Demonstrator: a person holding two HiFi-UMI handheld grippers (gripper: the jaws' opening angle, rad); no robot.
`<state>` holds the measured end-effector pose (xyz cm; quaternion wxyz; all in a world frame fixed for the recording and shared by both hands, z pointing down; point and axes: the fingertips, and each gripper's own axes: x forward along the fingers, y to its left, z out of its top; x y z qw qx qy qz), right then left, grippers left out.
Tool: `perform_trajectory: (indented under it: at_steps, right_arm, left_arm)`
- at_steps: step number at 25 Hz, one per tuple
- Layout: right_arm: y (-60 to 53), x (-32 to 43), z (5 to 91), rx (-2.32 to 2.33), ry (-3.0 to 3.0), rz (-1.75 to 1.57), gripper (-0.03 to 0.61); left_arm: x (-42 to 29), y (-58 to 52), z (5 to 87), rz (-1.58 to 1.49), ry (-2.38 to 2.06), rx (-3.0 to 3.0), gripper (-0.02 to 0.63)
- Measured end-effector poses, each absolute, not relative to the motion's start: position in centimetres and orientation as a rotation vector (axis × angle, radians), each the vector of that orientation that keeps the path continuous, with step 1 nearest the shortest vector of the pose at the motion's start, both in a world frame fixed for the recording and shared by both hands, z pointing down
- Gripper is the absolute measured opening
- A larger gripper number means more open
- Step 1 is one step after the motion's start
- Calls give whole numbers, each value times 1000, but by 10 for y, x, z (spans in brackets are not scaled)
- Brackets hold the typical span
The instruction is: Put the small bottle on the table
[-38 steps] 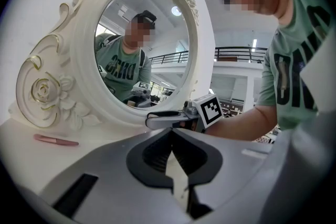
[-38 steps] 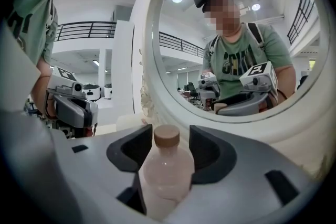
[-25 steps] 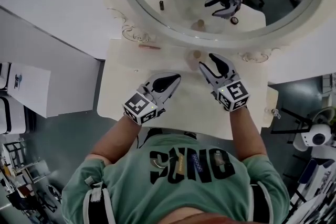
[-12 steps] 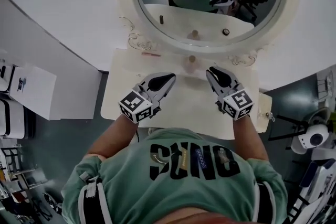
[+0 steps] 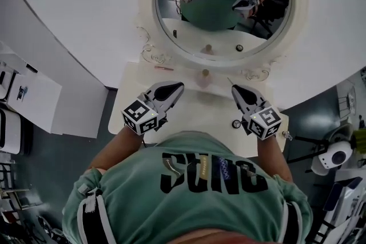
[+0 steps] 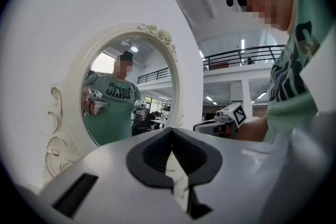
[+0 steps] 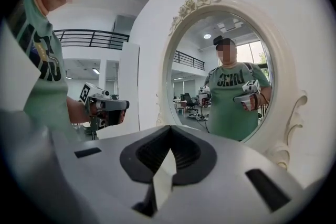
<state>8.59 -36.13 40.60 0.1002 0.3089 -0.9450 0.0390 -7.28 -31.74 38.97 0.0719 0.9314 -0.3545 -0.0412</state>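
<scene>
Your right gripper (image 5: 236,90) had its jaws pressed together, empty, your left gripper (image 5: 173,88) the same, holding nothing, small pale round-capped bottle (image 5: 205,78) upright on the smooth cream table (image 5: 194,115), far side, between both grippers, under the oval scroll-framed mirror (image 5: 220,20).

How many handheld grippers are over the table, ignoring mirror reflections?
2. The left gripper is over the left side of the table, the right gripper over its right side, both shut and empty. None appears hidden.
</scene>
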Motion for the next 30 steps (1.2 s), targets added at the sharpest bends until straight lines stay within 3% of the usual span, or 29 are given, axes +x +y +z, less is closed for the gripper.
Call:
perform_trajectory:
  at_steps: [30]
  right_arm:
    - [-379, 95, 412, 918, -2808, 181, -6]
  left_arm:
    - [-85, -332, 385, -133, -1131, 2791, 3]
